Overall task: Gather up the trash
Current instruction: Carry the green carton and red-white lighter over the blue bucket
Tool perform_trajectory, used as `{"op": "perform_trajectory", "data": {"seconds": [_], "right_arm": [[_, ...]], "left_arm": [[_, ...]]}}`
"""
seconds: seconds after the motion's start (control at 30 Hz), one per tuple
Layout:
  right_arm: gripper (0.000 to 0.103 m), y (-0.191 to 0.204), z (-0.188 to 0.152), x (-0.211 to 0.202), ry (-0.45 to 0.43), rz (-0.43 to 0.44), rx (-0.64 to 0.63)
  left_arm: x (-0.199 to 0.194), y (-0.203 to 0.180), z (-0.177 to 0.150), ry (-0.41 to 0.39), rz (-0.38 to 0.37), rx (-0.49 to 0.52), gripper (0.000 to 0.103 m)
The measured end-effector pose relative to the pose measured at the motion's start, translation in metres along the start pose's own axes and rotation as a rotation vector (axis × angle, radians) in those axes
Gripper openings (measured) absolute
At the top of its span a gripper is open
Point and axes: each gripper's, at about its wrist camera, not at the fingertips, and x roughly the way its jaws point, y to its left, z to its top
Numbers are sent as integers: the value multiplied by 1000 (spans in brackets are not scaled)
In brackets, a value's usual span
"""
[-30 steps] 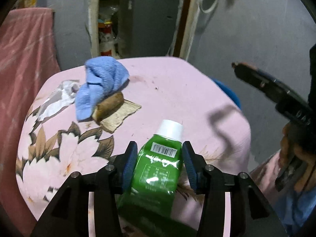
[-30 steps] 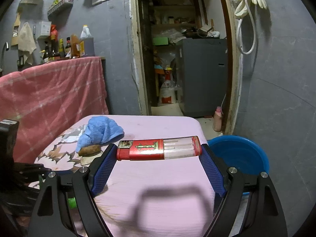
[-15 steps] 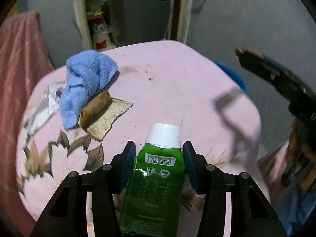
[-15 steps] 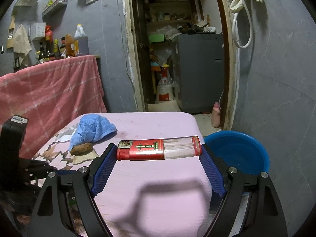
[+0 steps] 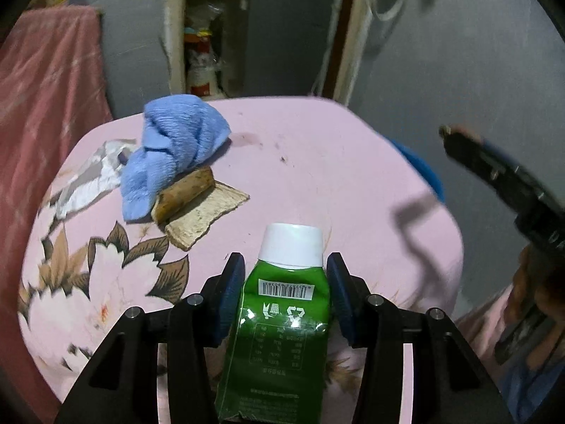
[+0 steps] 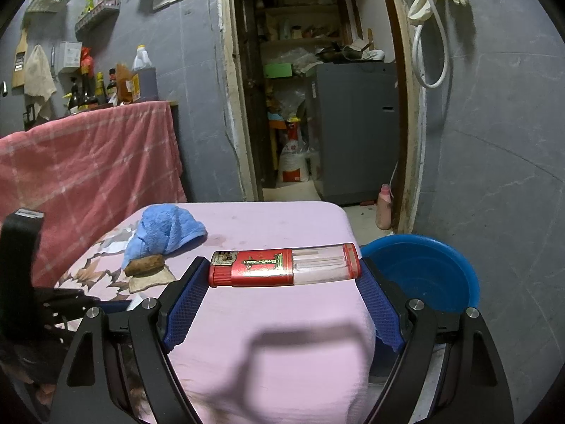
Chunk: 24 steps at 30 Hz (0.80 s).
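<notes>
- My left gripper [image 5: 285, 293] clamps a glossy green pouch [image 5: 282, 332] with a white cap, above the pink worktop [image 5: 317, 176].
- My right gripper [image 6: 284, 275] grasps a red lighter [image 6: 284, 265] end to end, crosswise.
- Mid-worktop: a rough brown chunk [image 5: 185, 196] on a torn scrap, under a fuzzy blue cloth [image 5: 174, 150].
- Past the worktop's rounded right edge sits a smooth blue basin [image 6: 420, 272].
</notes>
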Motion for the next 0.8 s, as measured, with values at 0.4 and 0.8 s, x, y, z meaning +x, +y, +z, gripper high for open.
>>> {"op": "perform_trajectory", "data": {"seconds": [0.4, 0.8], "right_arm": [[83, -4, -3, -14, -104, -32, -12], [83, -33, 4, -14, -138, -90, 6]], "left_arm": [[-33, -2, 3, -218, -41, -98, 35], [5, -22, 32, -136, -62, -57, 30]]}}
